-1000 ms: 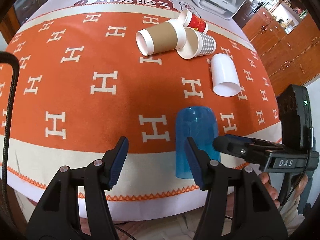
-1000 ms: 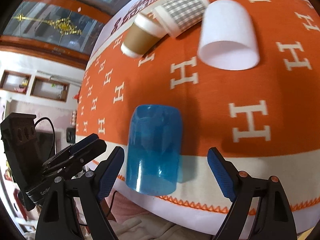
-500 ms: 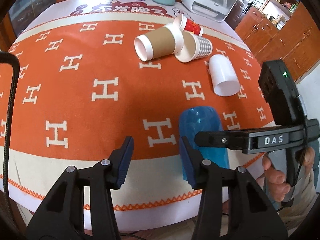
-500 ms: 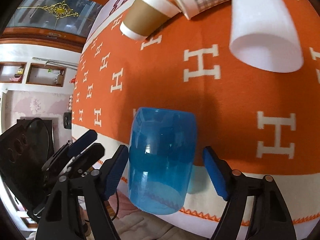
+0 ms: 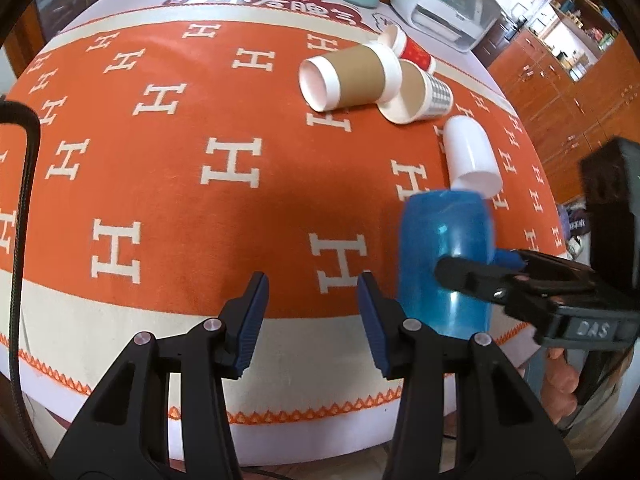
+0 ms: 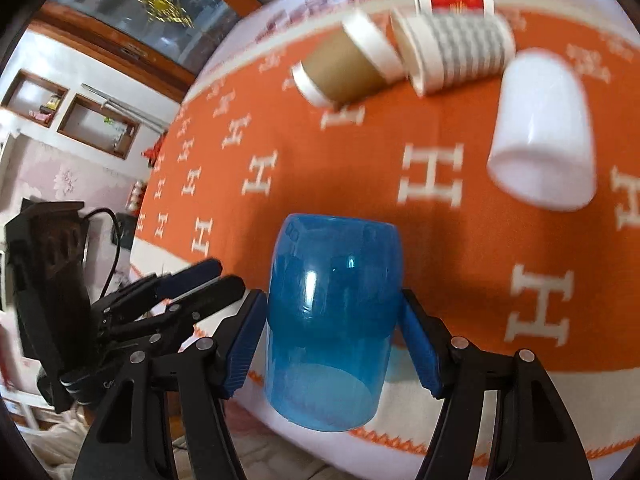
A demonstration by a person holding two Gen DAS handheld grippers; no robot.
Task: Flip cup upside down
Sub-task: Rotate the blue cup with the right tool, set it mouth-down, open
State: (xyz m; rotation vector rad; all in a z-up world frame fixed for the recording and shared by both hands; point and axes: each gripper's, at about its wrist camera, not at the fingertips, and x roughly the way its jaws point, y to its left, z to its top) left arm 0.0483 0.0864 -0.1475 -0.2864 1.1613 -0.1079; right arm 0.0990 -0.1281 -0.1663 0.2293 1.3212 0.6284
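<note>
A translucent blue cup (image 6: 332,320) sits between the pads of my right gripper (image 6: 334,344), which is shut on it near the table's front edge. Its open mouth faces the camera and its closed end points away. In the left wrist view the blue cup (image 5: 444,264) shows at the right with the right gripper's finger across it. My left gripper (image 5: 312,320) is open and empty, just left of the cup, above the tablecloth's front border.
An orange H-patterned cloth (image 5: 160,168) covers the table. Further back lie a white cup (image 5: 470,152), a brown paper cup (image 5: 348,78), a checked cup (image 5: 424,94) and a red cup (image 5: 412,50). A tissue pack, green container and white appliance stand at the far edge.
My right gripper has closed its jaws onto the blue cup and the view has swung, with motion blur. My left gripper has stayed open and shifted slightly left of the cup.
</note>
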